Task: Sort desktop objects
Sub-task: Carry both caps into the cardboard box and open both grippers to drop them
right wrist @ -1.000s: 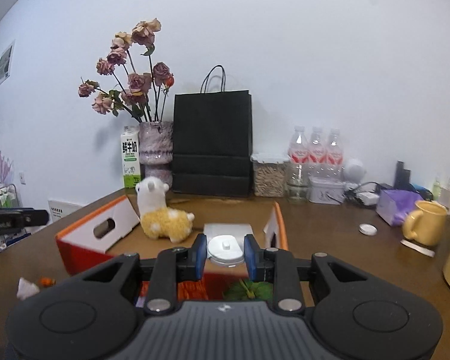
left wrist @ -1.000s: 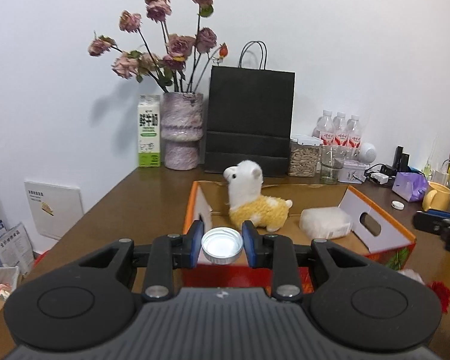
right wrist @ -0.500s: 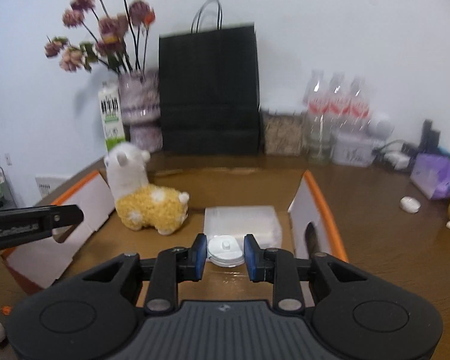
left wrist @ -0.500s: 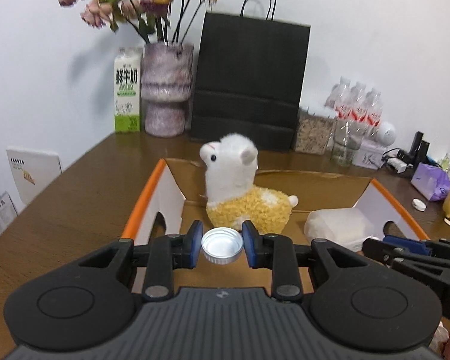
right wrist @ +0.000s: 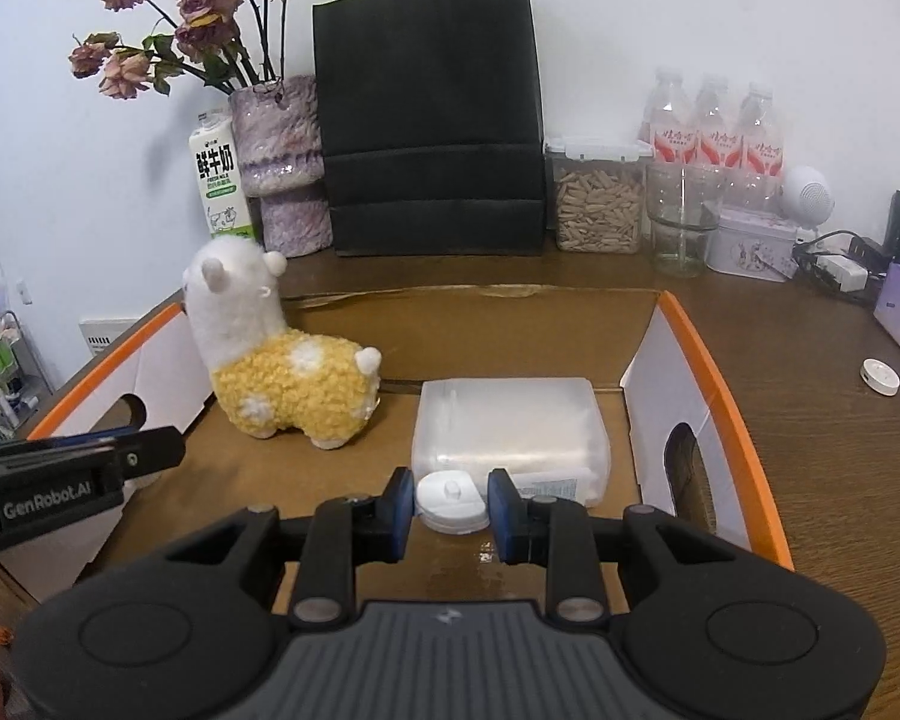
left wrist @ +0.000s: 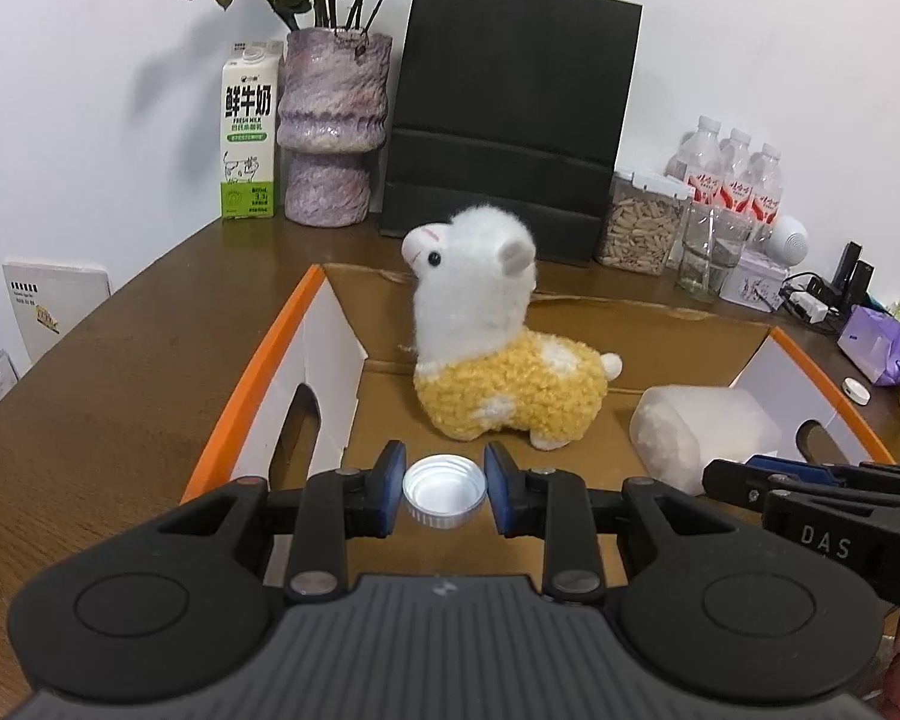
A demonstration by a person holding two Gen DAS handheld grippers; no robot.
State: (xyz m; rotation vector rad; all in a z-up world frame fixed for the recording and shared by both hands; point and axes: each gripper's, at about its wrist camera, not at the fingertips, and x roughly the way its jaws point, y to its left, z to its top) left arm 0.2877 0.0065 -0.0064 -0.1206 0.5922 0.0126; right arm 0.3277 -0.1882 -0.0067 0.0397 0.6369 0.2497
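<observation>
My left gripper [left wrist: 444,495] is clamped on a white bottle cap [left wrist: 444,491], hollow side up, low in the centre of its frame. My right gripper [right wrist: 452,504] pinches a small white lid with a nub [right wrist: 452,499], at the bottom centre of its own view. Both hang over the near end of the cardboard box [left wrist: 258,372]. The plush alpaca [left wrist: 492,354] stands just above the cap in the left frame, and the clear packet [right wrist: 510,426] lies right behind the lid in the right one. I judge the step is dropping both pieces into the box. To do it well I should lower each close to the bare floor before letting go, since a round cap could roll, and stay short of the alpaca and packet.
</observation>
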